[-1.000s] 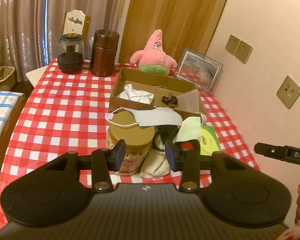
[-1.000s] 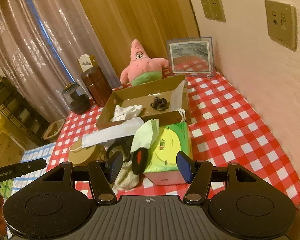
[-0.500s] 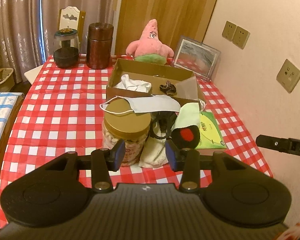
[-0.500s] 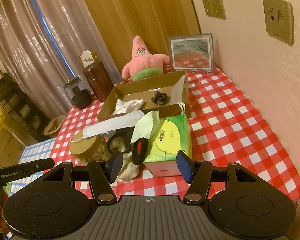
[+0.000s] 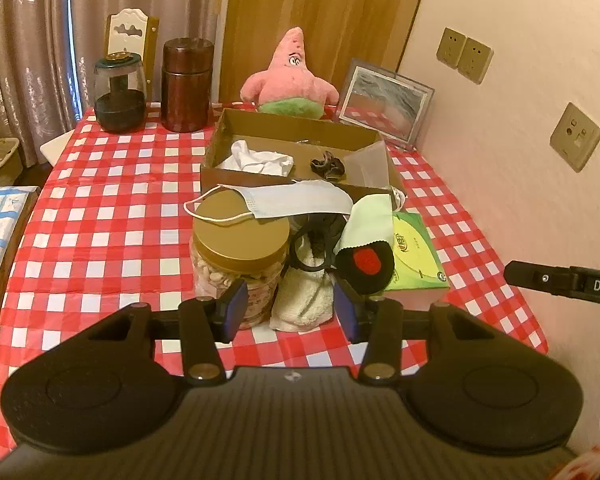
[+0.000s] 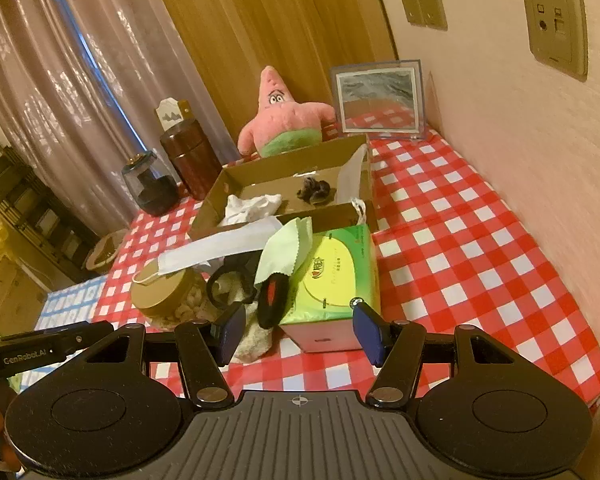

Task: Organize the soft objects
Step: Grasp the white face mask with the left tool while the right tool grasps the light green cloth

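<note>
I hold my left gripper, jaws just widened and empty, over the cream towel to lift it toward the cardboard box, while my right gripper waits released.

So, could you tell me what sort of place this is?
Probably a room in a home: a table with a checked tablecloth, curtains at the window, and a pink plush toy beside a picture frame.

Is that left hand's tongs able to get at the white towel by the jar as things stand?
Probably yes. The left tongs stand open, having just widened, with nothing between them. The white towel lies straight ahead, its near end uncovered, though a black loop rests on top.
</note>
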{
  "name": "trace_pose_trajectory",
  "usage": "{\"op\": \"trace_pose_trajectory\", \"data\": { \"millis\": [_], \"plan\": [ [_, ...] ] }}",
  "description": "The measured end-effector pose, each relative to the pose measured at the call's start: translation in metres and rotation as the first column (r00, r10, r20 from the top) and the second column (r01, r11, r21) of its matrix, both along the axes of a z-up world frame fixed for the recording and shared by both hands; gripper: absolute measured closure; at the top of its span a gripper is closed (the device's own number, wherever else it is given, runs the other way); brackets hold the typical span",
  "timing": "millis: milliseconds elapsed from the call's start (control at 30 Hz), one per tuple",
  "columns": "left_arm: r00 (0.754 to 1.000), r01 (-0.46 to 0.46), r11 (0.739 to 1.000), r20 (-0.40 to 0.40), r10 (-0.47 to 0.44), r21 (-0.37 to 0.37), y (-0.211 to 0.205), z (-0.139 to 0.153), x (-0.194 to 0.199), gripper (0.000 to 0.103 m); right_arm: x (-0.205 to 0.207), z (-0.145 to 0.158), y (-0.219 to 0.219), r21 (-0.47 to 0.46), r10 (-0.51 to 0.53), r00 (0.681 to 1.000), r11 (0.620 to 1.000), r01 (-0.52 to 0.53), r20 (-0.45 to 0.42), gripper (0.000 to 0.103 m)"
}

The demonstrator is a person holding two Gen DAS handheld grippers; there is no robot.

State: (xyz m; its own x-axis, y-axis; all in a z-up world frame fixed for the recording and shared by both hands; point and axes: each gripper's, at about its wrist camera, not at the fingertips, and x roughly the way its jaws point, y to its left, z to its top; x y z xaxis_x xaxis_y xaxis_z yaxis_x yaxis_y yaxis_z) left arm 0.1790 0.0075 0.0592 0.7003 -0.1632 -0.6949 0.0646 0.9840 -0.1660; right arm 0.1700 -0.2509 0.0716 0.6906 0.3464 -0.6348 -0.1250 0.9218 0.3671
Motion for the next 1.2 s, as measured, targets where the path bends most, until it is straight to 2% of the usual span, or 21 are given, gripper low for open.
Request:
{"op": "trace_pose_trajectory", "data": {
  "millis": [433,733,800,933,1000,1100,1200],
  "plan": [
    [0.999,0.052,0.998,-0.016,-0.051,0.036,-0.005,-0.011,0.028,0.057,0.022,-0.011,0.002,-0.029,0.013,1.000,0.999,-0.013,-0.008,0.043],
    [0.990,0.139,0.985,-0.017,-0.138,0.100,-0.012,-0.015,0.072,0.047,0.061,-0.020,0.012,-0.044,0.049,0.999,0.998,-0.049,-0.011,0.044],
    [0.985,0.171,0.977,-0.028,-0.168,0.125,-0.014,-0.017,0.086,0.041,0.070,-0.022,0.015,-0.043,0.056,0.998,0.997,-0.057,-0.014,0.044],
    [0.971,0.240,0.954,-0.058,-0.233,0.182,-0.019,-0.025,0.115,0.041,0.087,-0.029,0.020,-0.043,0.073,0.997,0.996,-0.074,-0.023,0.044],
    [0.959,0.284,0.932,-0.077,-0.273,0.224,-0.024,-0.029,0.129,0.041,0.095,-0.033,0.022,-0.042,0.081,0.996,0.996,-0.082,-0.031,0.044],
    [0.926,0.378,0.876,-0.139,-0.352,0.300,-0.033,-0.041,0.149,0.041,0.106,-0.038,0.024,-0.044,0.087,0.995,0.995,-0.089,-0.038,0.044],
    [0.885,0.464,0.819,-0.206,-0.417,0.339,-0.039,-0.052,0.165,0.041,0.115,-0.043,0.025,-0.043,0.089,0.995,0.995,-0.091,-0.046,0.044]
  ]
}}
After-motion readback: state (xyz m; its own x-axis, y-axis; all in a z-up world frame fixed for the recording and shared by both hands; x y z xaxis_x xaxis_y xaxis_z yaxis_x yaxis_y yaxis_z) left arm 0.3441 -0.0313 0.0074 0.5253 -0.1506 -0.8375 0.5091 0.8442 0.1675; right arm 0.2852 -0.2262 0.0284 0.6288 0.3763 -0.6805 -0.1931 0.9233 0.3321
